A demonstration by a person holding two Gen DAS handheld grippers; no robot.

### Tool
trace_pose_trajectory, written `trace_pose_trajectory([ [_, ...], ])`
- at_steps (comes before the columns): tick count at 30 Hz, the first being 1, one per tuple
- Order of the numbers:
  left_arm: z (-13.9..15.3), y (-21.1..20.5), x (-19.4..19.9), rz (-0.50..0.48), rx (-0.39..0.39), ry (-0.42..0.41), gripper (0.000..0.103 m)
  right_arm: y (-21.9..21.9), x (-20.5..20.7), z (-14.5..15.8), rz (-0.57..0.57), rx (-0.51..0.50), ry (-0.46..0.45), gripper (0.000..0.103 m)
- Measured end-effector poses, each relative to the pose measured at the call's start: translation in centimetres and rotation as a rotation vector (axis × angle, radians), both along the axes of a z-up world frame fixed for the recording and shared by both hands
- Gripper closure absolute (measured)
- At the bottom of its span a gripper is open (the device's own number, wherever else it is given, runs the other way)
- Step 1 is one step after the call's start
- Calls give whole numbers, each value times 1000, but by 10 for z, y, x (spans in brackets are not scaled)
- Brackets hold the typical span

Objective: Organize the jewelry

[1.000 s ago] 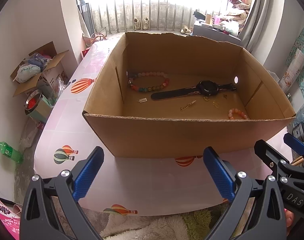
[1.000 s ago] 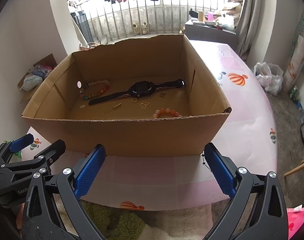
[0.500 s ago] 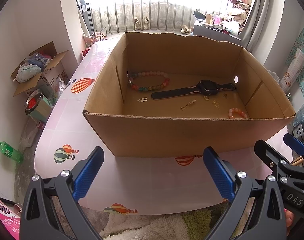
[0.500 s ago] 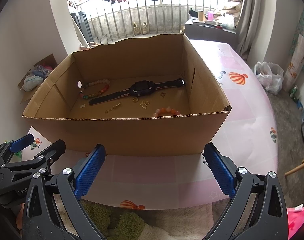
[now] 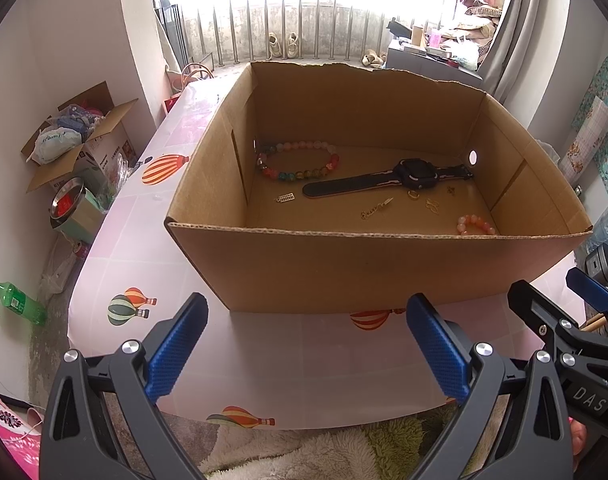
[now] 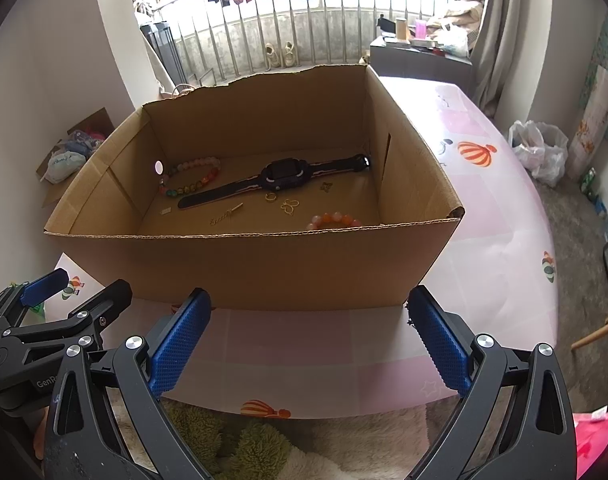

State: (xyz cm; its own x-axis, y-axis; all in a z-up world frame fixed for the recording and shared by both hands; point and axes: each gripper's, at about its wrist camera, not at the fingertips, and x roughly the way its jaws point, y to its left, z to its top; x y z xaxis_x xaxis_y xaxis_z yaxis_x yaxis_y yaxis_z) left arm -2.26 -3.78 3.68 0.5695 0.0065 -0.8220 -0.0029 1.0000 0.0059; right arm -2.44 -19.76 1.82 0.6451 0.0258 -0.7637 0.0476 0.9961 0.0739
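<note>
Honestly nothing's moved in the last second: left claw and right claw both still spread wide and empty over the counter, while watch and bead bracelets sit in the cardboard box, so sorting looks done or paused.

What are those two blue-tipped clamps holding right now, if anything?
Nothing. The left gripper and the right gripper are both open and empty, in front of the cardboard box; the watch lies untouched inside.
</note>
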Motion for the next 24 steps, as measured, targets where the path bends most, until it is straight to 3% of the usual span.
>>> trace_pose_trajectory([
  [24, -1, 0, -1, 2, 8, -2, 6, -1, 0, 0, 2, 5, 4, 8],
])
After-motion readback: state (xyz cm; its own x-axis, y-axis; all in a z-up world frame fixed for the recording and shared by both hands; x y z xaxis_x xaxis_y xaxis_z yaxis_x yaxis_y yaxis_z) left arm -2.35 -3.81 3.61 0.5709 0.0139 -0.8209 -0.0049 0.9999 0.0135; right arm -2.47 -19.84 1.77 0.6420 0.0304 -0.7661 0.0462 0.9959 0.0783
